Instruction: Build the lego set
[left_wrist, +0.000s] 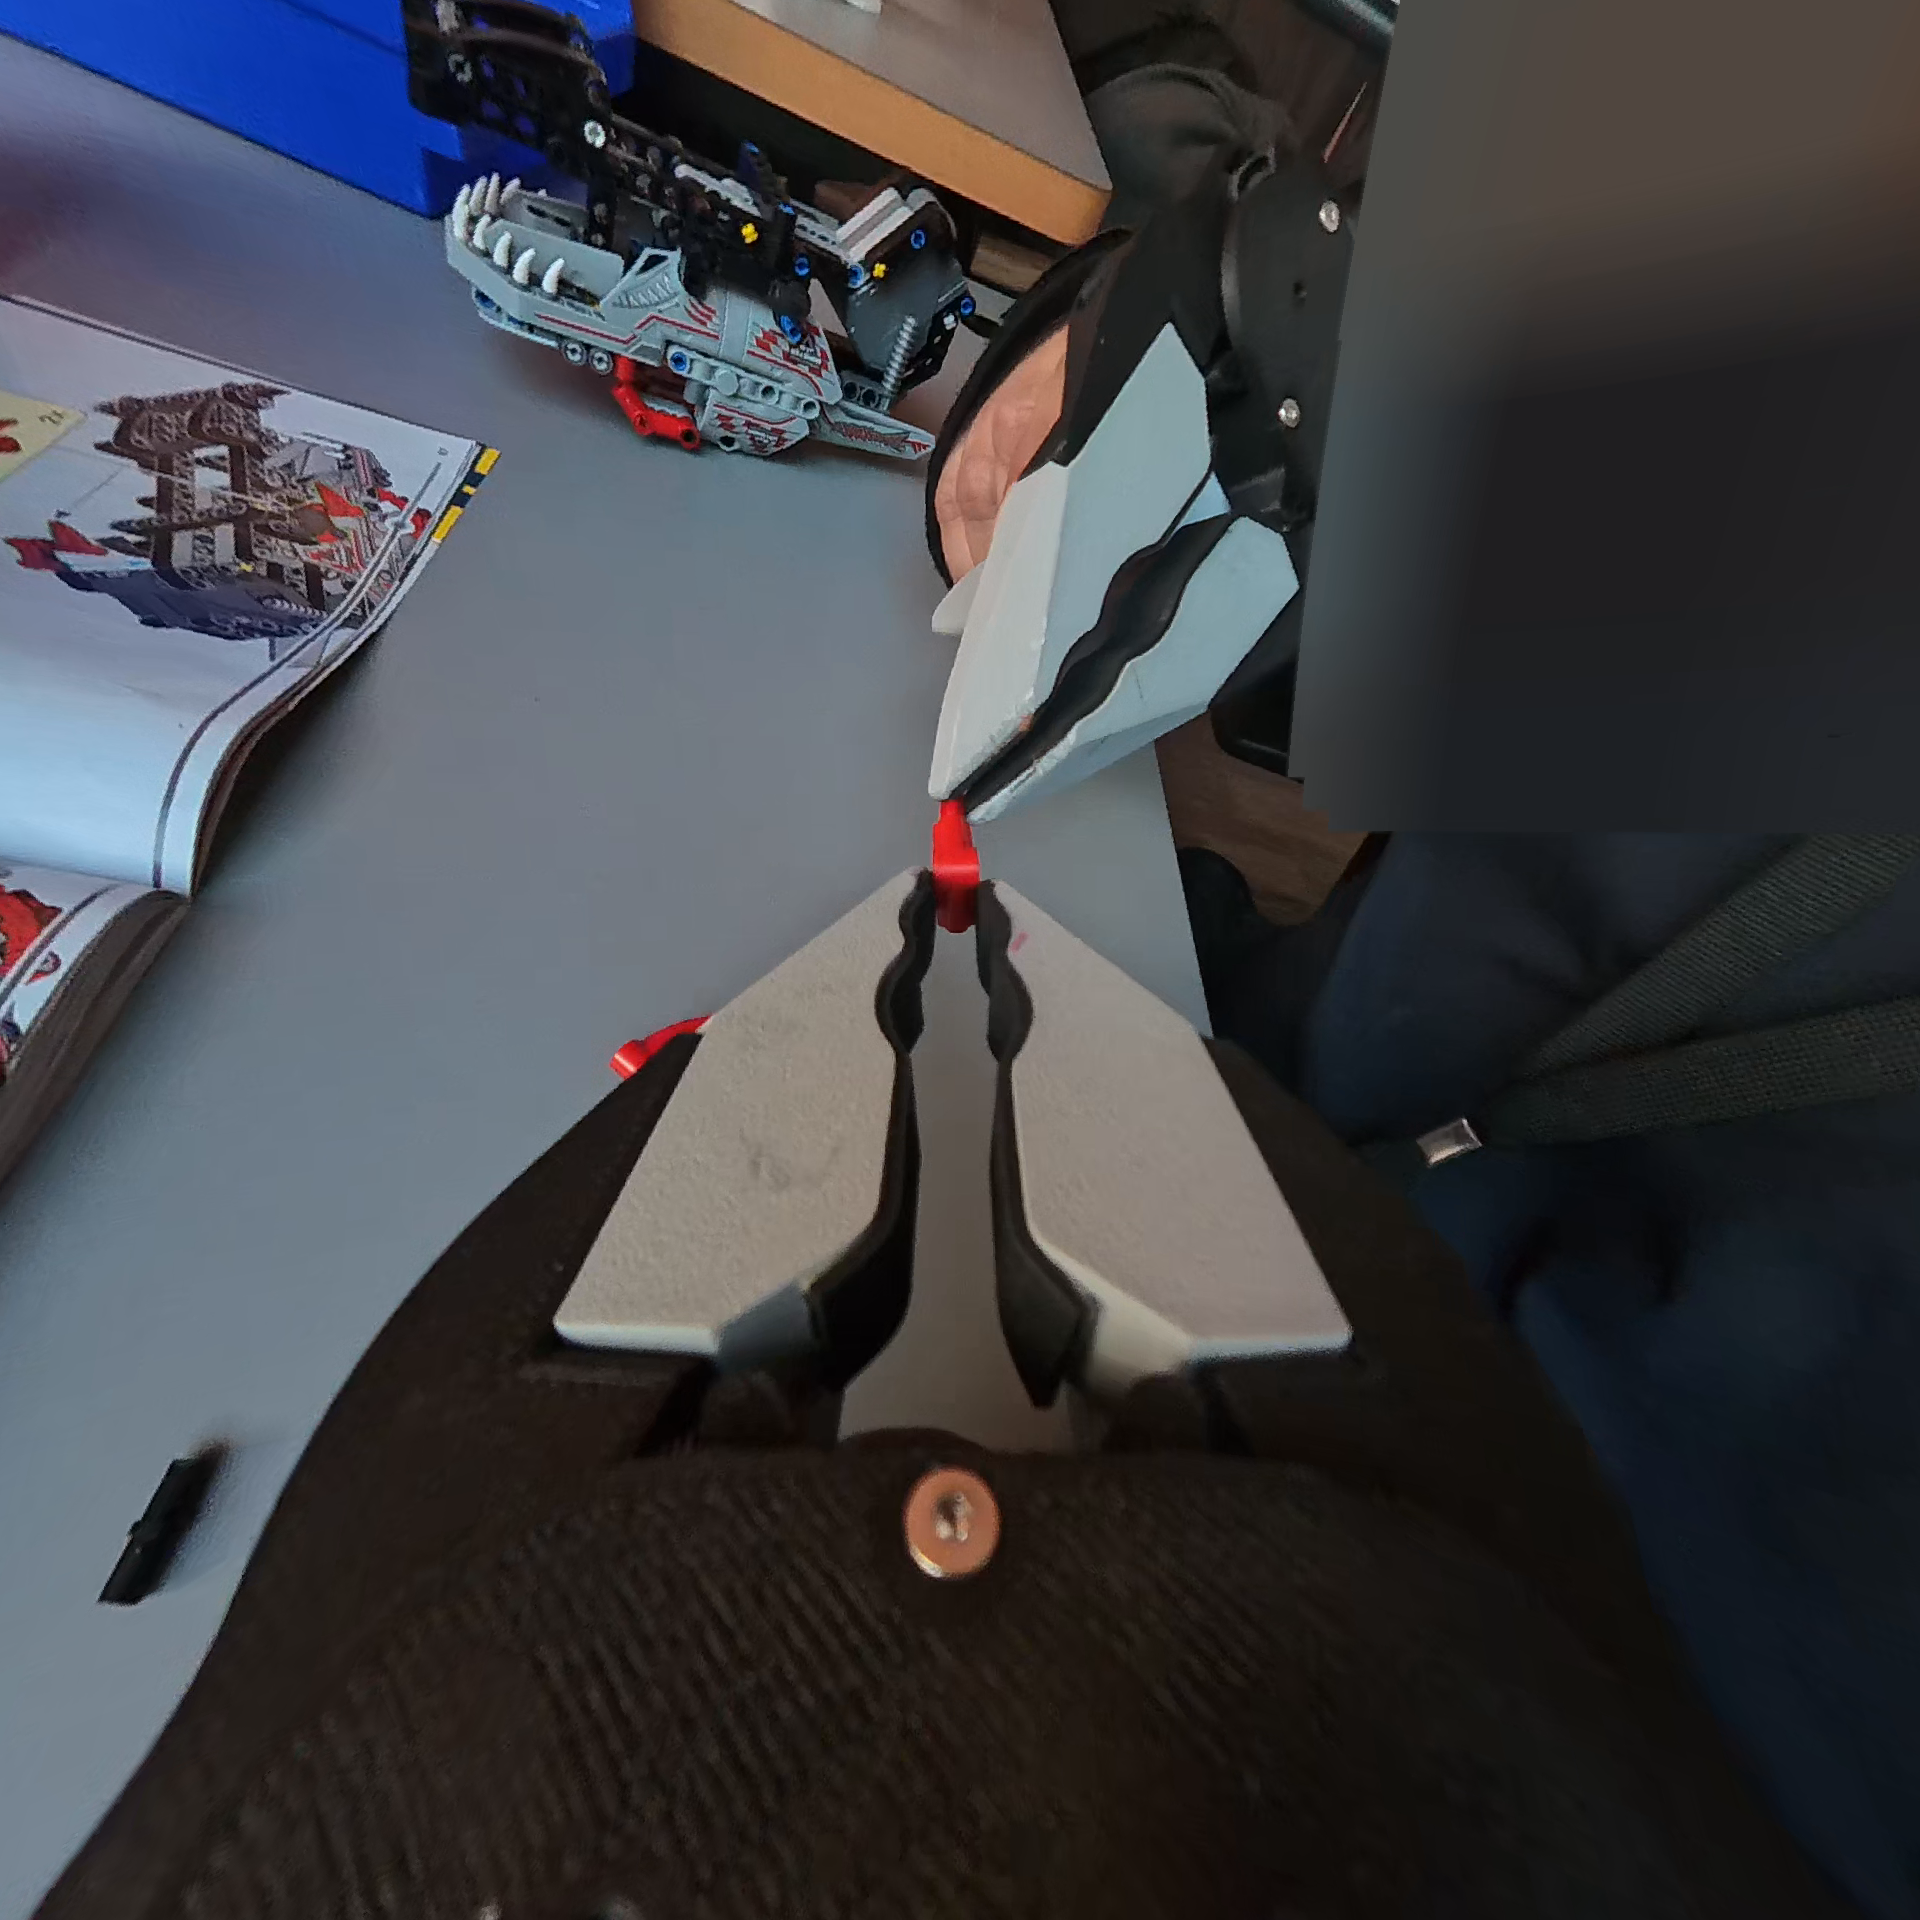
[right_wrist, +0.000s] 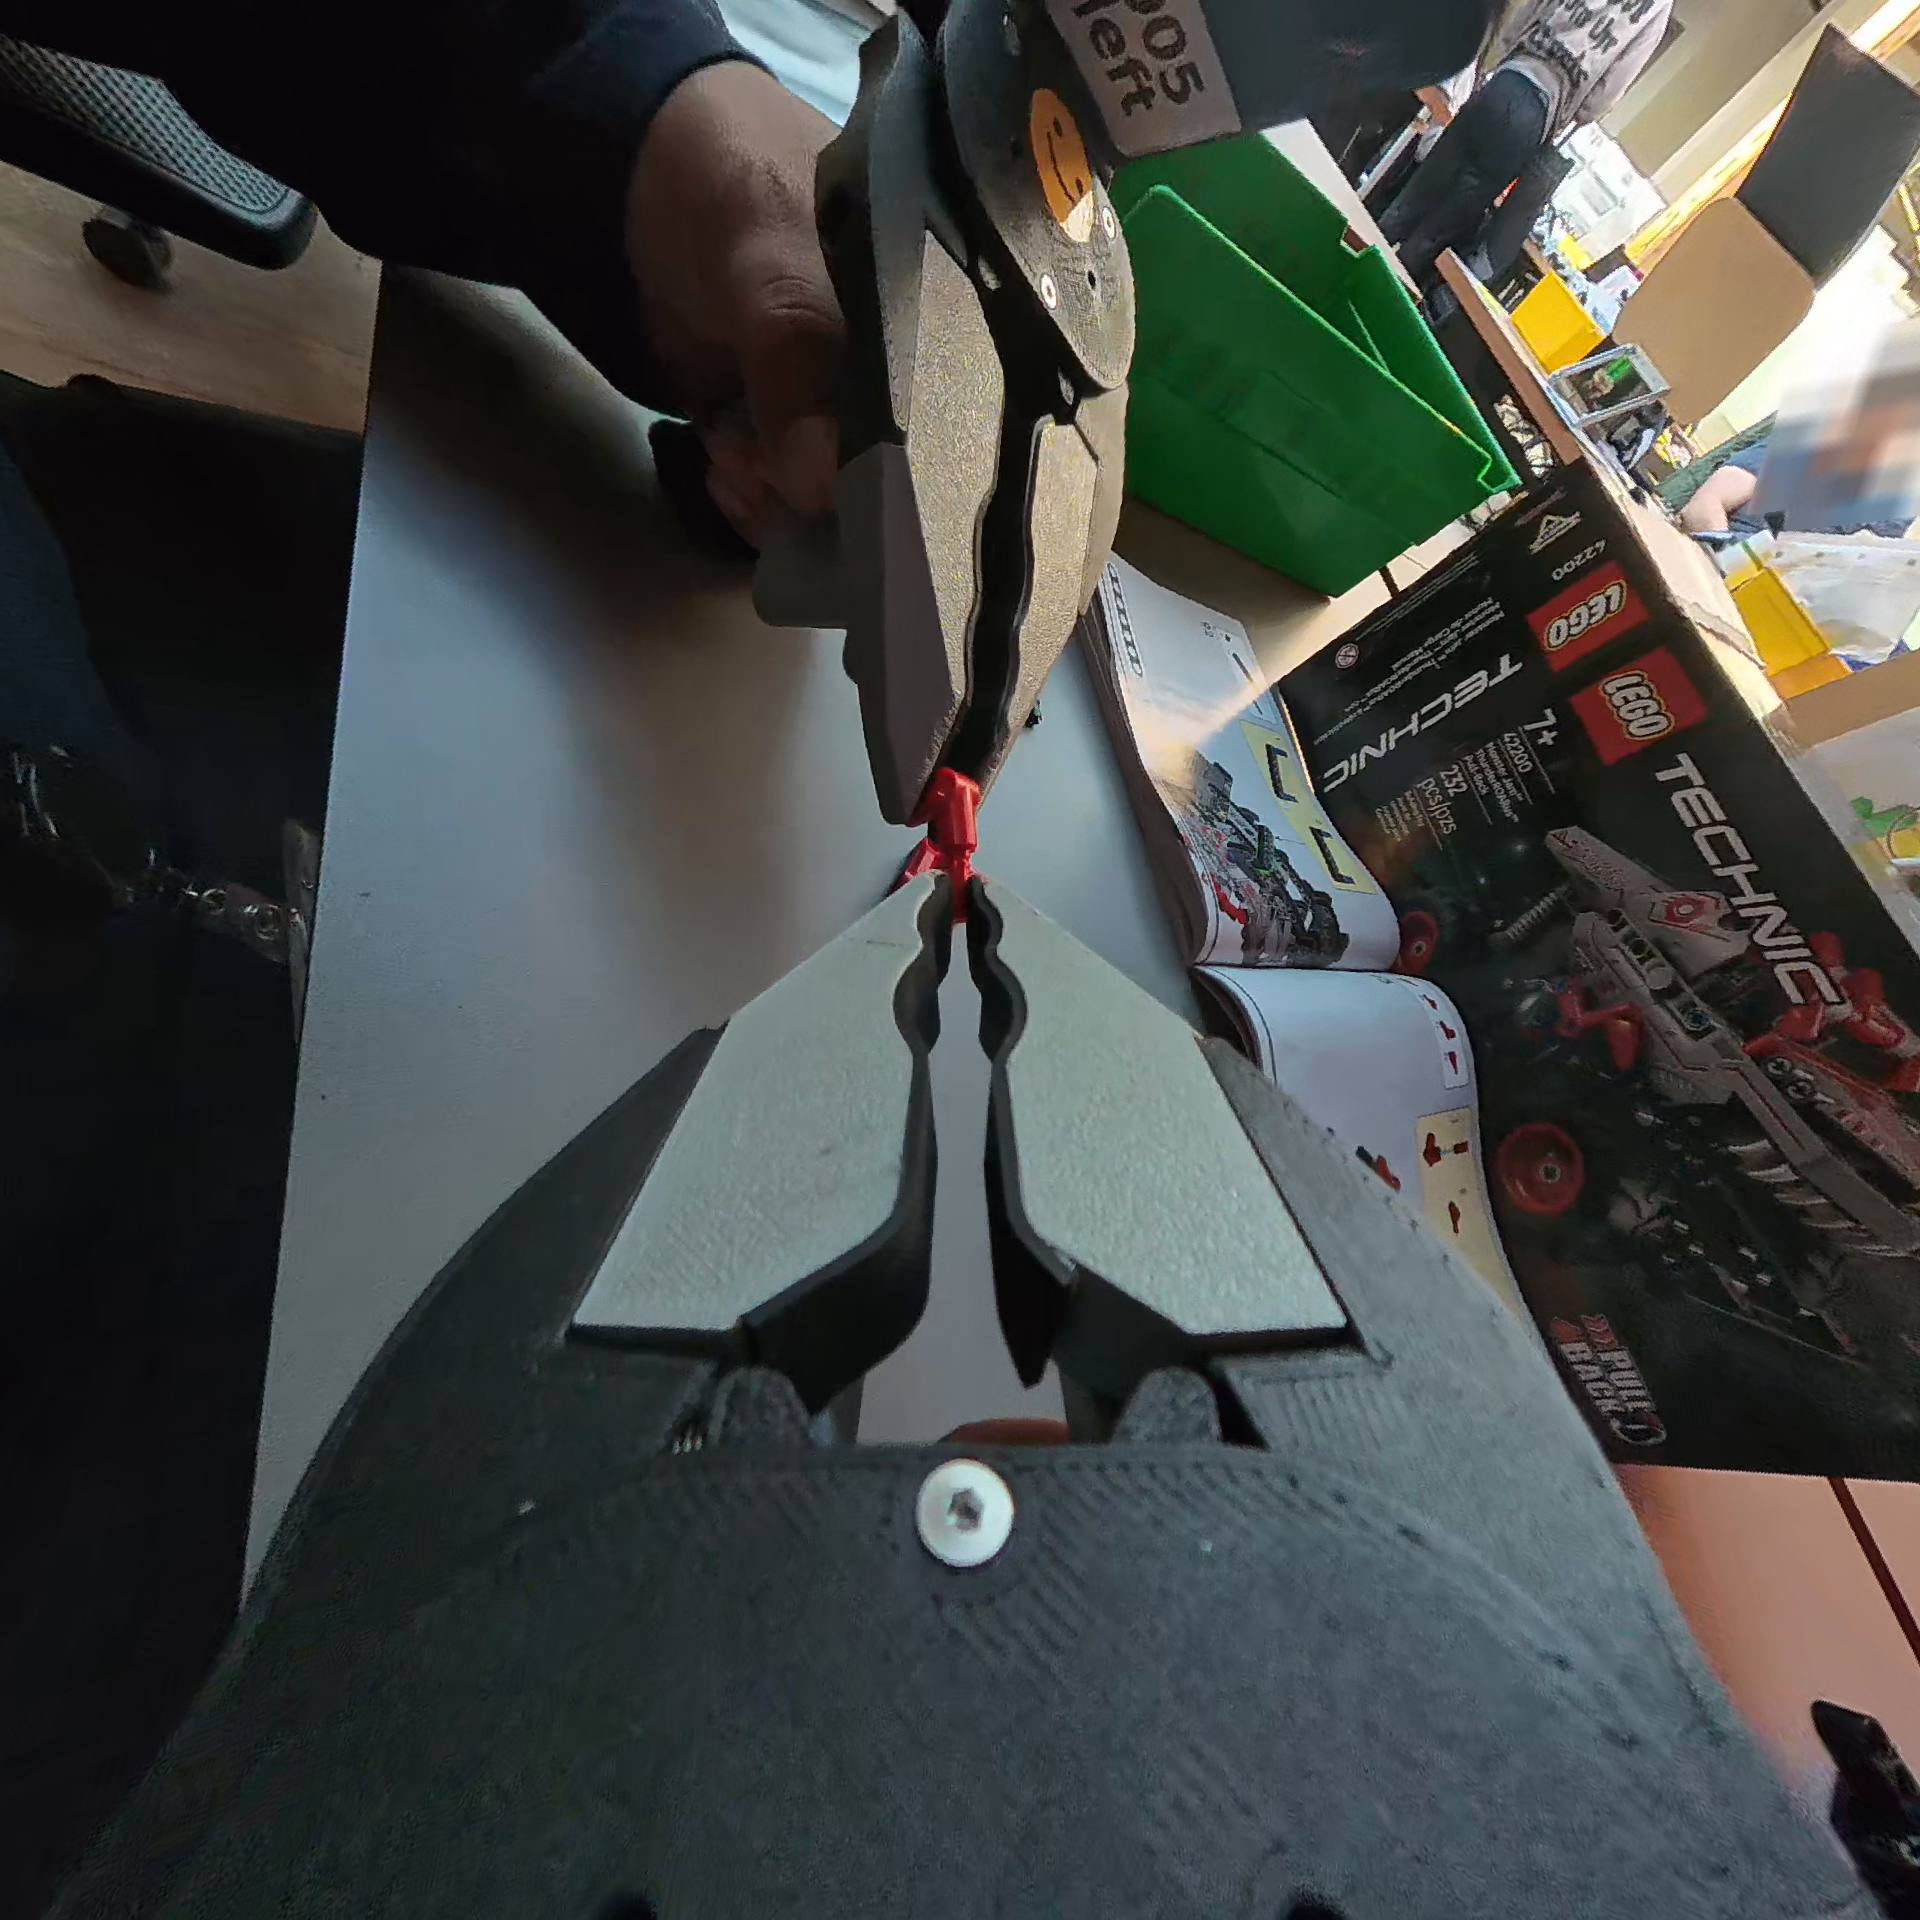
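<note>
A small red Lego part (left_wrist: 954, 857) is held in the air above the grey table (left_wrist: 623, 727), between the two grippers. My left gripper (left_wrist: 951, 896) is shut on its near end. My right gripper (left_wrist: 964, 805) comes in from the upper right and pinches its far end. In the right wrist view my right gripper (right_wrist: 958, 896) is shut on the lower end of the red part (right_wrist: 951, 816), and the left gripper (right_wrist: 956, 774) grips it from above. I cannot tell if it is one piece or two joined. The partly built grey, black and red model (left_wrist: 707, 301) stands at the back.
An open instruction booklet (left_wrist: 208, 582) lies at the left. A loose red piece (left_wrist: 649, 1044) shows beside my left finger and a black piece (left_wrist: 156, 1527) lies near the front left. A blue box (left_wrist: 312, 94), the set's box (right_wrist: 1662, 987) and a green bin (right_wrist: 1278, 395) stand nearby. My left and right fingertips are right by each other. Both grippers' tips are roughly 15 cm from the black piece (left_wrist: 156, 1527).
</note>
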